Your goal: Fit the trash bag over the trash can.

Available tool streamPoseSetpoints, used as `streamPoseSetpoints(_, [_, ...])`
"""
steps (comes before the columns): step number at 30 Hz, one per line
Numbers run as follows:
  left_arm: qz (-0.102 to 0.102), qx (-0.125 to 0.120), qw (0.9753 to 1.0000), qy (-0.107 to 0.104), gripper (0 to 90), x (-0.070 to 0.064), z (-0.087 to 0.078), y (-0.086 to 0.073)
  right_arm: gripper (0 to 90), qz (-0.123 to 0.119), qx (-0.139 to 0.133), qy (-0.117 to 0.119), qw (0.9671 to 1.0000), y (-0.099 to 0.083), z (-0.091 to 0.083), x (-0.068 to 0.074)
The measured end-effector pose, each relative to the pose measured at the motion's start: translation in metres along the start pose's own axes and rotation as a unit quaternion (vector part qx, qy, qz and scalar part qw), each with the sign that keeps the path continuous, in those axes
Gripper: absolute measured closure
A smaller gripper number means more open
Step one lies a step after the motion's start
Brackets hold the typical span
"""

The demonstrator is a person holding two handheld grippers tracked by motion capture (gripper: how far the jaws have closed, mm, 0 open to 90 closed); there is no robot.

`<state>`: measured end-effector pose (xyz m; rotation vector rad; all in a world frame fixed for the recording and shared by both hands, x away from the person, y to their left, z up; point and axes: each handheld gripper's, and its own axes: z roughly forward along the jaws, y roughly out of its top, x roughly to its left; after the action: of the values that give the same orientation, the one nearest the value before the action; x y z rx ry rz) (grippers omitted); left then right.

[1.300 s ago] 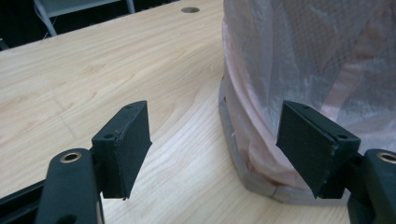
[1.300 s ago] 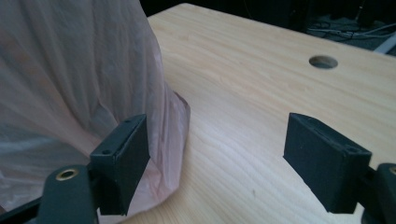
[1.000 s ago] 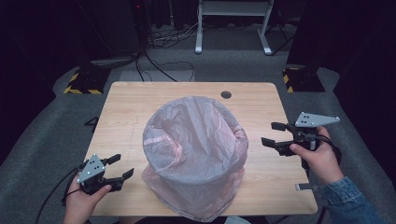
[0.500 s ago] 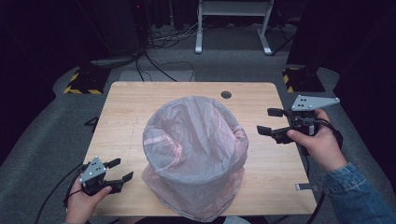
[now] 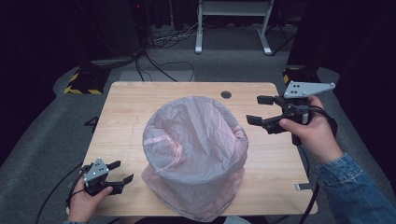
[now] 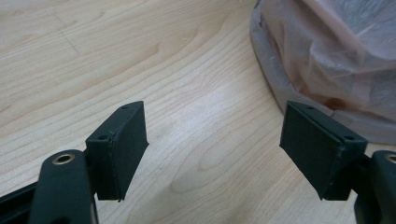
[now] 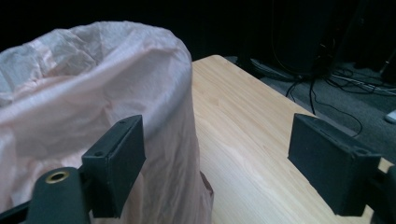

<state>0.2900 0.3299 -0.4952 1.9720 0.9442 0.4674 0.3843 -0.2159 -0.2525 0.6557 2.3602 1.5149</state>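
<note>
a dark room with cables on a grey floor surrounds the pale wooden worktop. in the high view a bin with a pink plastic bag pulled over it stands at the middle of the worktop, a little toward 6 o'clock. the right claw is held above the worktop at 3 o'clock of the bag's rim, jaws wide apart, gripping nothing. the left claw rests low at about 8 o'clock, also spread and empty, just beside the bag's loose bottom.

in the left gripper view the left claw frames bare wood, and the crumpled bag skirt lies past its right jaw.

in the right gripper view the right claw is level with the bag's upper edge, apart from it.

i think the step is to seize the bag at the rim. it is better to bring one jaw inside and one outside the rim, pinch only the film, and keep the left claw ready to steady the base.
</note>
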Motion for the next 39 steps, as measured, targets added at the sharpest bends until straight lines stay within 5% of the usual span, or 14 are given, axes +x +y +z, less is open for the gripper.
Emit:
streamPoseSetpoints(17, [0.018,0.044,0.9986,0.023,20.1,0.002,0.008,-0.005,18.7,-0.035,-0.006,0.038,0.9986,0.04,0.034,0.029])
streamPoseSetpoints(23, [0.022,0.083,0.9956,0.035,20.5,0.002,0.011,-0.005,18.7,-0.045,-0.005,0.052,0.9976,0.052,0.048,0.04])
streamPoseSetpoints(39, [-0.002,0.093,0.9954,0.023,19.8,0.006,0.012,-0.005,18.7,-0.055,-0.001,0.068,0.9962,0.068,0.078,0.061])
